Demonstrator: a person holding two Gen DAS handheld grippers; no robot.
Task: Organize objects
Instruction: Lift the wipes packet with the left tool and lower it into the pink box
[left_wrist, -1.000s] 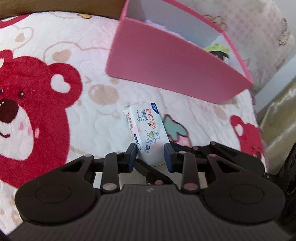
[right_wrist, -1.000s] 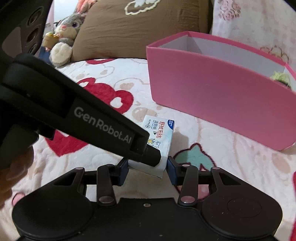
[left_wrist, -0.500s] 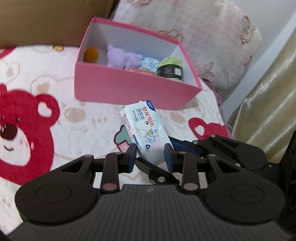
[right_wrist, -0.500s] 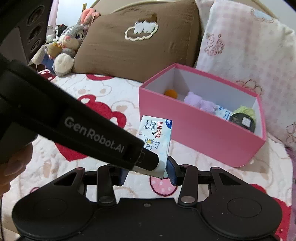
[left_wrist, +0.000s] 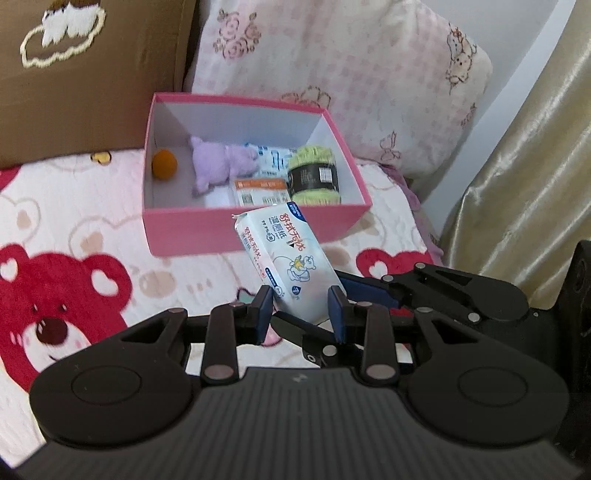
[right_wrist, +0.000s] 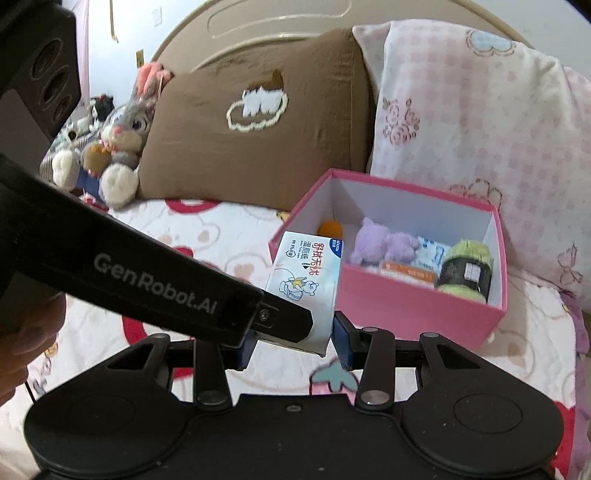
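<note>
Wipes pack (left_wrist: 291, 258) being held by both hand-held grippers, left (left_wrist: 300, 308) and right (right_wrist: 291, 341), short of box (left_wrist: 255, 230). Risks: soft pack being squeezed out; near wall being clipped.

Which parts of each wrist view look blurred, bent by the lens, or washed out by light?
Left wrist view: the bear-print quilt is smeared at the left, the curtain shows bright sheen, and the pink box bows. Right wrist view: the yarn and box front look soft, the headboard curves, and the left gripper looms dark.

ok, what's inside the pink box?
Pink box holds an orange ball, purple plush toy, green yarn and two packets. Its near wall hides part of the floor.
</note>
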